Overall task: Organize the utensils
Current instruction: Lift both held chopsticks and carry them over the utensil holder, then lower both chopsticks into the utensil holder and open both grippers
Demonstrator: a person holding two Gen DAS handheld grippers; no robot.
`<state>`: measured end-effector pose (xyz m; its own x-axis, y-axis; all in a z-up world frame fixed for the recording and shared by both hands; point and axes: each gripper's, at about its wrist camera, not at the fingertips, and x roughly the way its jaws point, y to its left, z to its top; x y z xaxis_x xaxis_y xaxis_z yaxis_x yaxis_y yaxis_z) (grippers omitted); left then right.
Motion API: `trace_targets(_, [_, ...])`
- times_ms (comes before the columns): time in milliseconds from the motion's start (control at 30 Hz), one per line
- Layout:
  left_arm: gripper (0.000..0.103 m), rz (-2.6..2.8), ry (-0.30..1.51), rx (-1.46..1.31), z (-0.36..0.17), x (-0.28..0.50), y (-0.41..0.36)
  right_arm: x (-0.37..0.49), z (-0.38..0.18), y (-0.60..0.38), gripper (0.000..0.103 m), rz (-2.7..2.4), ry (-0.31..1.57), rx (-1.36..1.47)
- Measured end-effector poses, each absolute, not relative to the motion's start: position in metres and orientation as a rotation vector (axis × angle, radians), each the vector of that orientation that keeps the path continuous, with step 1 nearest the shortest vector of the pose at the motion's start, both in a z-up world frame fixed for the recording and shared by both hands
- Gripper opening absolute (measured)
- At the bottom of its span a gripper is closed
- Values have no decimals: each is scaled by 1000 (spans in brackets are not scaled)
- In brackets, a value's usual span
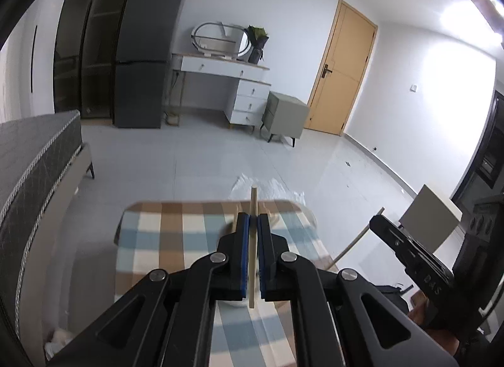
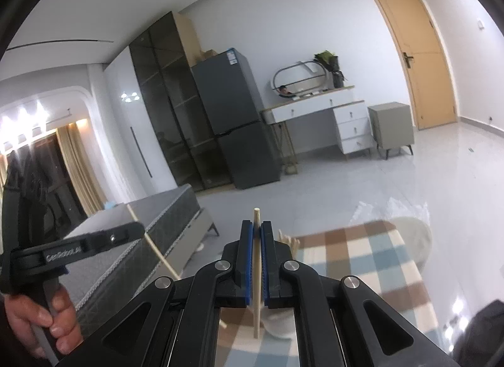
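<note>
**A furnished room behind a checked tablecloth**

A checked tablecloth (image 1: 176, 241) in brown, blue and cream covers the table in the foreground. Beyond it lies a pale tiled floor (image 1: 195, 159). A dark grey fridge (image 1: 148, 51) stands against the far wall, beside a tall glass-fronted cabinet (image 1: 85, 48). Next to the fridge is a white dressing table (image 1: 226, 73) with drawers, carrying an oval mirror (image 1: 217, 37) and a dark wrapped bouquet (image 1: 257, 43). A grey-green nightstand (image 1: 285, 114) stands just beside it, near a tan wooden door (image 1: 343, 70). A bed with a grey quilted mattress (image 1: 34, 159) fills the left side. Beige curtains (image 2: 75, 162) hang near bright ceiling lights.
</note>
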<state>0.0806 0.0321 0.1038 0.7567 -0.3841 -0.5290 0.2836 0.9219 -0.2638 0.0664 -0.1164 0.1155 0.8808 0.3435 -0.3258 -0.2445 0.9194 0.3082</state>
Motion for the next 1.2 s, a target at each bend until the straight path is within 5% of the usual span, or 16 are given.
trace_targets(433, [1,-341,600,-187,85,158,40,136,129,-109,4,341,340,253])
trace_targets(1200, [1,-398,724,-148,42,186,23,197,60,-90,4,393,510,193])
